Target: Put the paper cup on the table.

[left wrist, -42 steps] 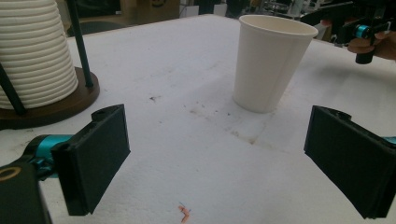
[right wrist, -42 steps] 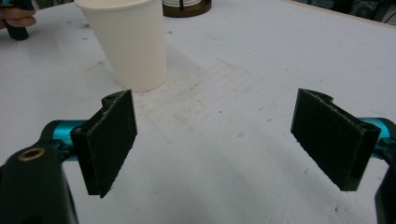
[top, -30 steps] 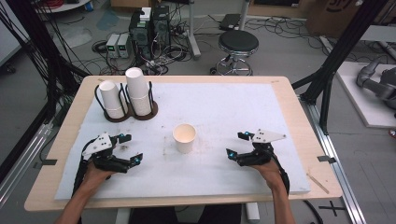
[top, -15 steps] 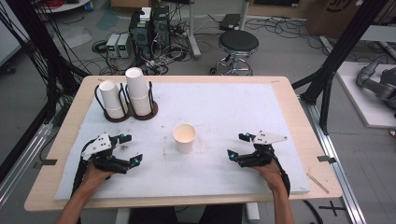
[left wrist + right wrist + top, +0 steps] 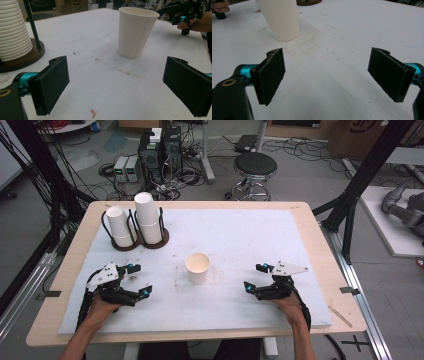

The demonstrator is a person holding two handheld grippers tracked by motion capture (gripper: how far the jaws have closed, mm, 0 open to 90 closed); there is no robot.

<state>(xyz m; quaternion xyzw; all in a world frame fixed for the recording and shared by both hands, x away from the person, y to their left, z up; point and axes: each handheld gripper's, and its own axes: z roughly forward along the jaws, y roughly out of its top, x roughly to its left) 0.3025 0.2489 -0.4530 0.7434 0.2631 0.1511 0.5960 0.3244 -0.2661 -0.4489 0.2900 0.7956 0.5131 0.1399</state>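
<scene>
A single white paper cup (image 5: pixel 197 267) stands upright and open-topped in the middle of the white mat (image 5: pixel 240 237). In the left gripper view that cup (image 5: pixel 136 31) is ahead and right of centre; in the right gripper view the cup (image 5: pixel 279 18) stands ahead at upper left. My left gripper (image 5: pixel 139 280) rests on the mat to the cup's left, jaws wide apart and empty (image 5: pixel 117 87). My right gripper (image 5: pixel 255 277) rests to the cup's right, also wide open and empty (image 5: pixel 325 72). Two stacks of white cups (image 5: pixel 148 217) stand in a wire holder at back left.
The holder's dark round base (image 5: pixel 142 242) and wire uprights stand at the mat's back left; a cup stack (image 5: pixel 12 30) is at upper left in the left gripper view. A small orange scrap (image 5: pixel 93 114) lies on the mat near the left jaws. The wooden table edge (image 5: pixel 320 240) frames the mat.
</scene>
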